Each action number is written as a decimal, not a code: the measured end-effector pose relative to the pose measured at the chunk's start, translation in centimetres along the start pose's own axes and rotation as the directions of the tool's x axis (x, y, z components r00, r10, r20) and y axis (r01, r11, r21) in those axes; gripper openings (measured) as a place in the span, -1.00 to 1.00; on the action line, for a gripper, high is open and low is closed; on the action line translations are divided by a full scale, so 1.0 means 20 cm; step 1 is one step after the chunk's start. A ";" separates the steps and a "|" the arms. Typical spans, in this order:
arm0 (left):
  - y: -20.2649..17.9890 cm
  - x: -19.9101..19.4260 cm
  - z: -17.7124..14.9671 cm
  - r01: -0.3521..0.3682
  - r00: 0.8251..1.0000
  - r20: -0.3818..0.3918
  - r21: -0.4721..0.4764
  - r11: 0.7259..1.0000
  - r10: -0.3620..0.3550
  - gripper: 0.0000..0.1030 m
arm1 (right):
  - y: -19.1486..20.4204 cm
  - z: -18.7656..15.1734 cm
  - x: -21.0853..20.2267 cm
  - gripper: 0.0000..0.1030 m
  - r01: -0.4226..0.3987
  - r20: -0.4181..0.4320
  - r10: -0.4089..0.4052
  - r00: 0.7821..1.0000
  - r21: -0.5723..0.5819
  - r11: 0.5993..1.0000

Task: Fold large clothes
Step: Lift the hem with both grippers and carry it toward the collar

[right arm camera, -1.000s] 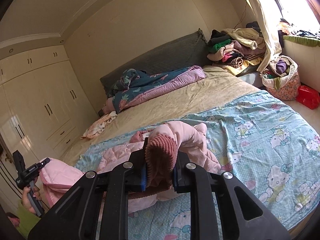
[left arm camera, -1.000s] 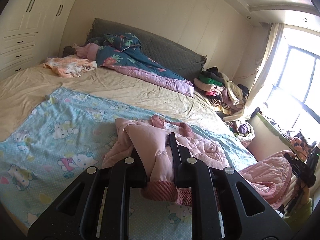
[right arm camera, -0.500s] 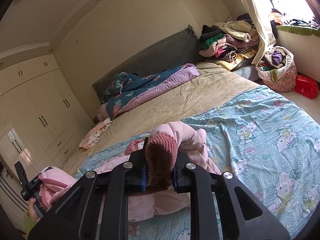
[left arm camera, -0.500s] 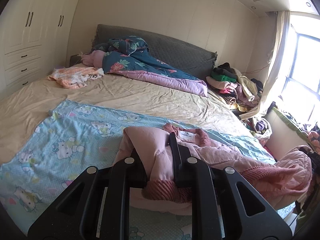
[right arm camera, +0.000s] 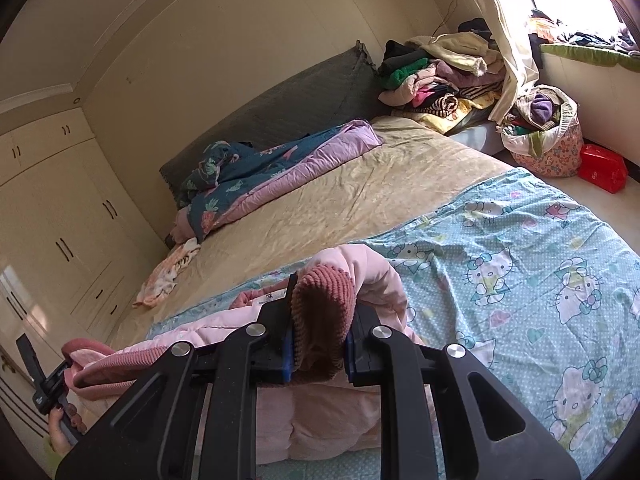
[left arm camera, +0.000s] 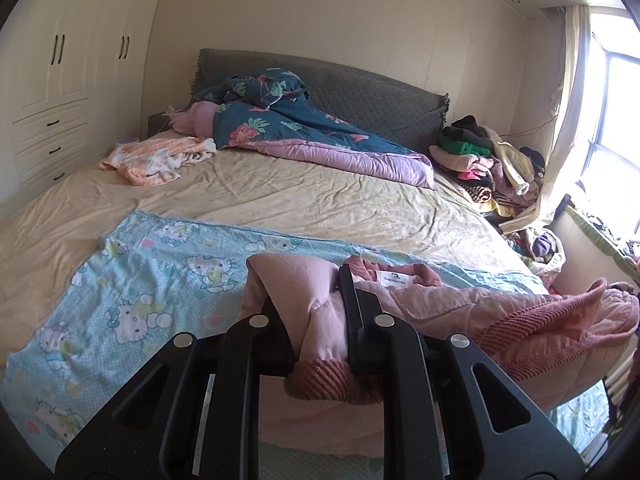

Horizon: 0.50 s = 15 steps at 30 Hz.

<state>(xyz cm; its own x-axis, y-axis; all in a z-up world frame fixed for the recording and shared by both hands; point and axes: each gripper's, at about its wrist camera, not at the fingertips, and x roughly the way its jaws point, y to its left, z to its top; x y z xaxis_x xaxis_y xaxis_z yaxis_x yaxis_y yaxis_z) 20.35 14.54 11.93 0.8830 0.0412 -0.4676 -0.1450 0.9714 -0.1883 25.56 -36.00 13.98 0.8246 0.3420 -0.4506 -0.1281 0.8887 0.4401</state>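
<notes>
Over the bed, your left gripper and right gripper each have jaws clenched on the jacket cuffs; padded, soft, bulky, so grip ribbed edges

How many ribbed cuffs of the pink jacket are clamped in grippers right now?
2: one cuff in the left gripper, the other cuff in the right gripper.

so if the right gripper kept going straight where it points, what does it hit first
Apart from the pink jacket it already clamps, the right gripper would probably meet the beige bed sheet first; depth is unclear.
</notes>
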 end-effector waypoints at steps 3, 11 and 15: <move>-0.01 0.07 0.01 -0.031 0.999 -0.005 0.025 0.999 0.031 -0.79 | 0.00 0.02 0.05 -0.67 0.014 -0.010 -0.014 1.000 -0.008 1.000; 0.00 0.19 0.00 -0.064 0.998 -0.026 0.044 0.997 0.065 -0.79 | -0.03 0.05 0.19 -0.66 0.033 -0.041 -0.033 0.999 -0.002 0.999; -0.01 0.24 0.00 -0.077 0.996 -0.031 0.057 0.995 0.079 -0.79 | -0.05 0.05 0.24 -0.66 0.033 -0.047 -0.033 0.998 0.012 0.999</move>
<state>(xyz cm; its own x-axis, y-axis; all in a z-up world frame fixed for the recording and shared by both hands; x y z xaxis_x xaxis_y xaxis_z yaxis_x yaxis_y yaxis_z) 24.54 14.56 9.68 0.8548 0.1103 -0.5072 -0.1868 0.9771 -0.1024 30.30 -35.46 12.22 0.8014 0.3267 -0.5011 -0.0938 0.8959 0.4342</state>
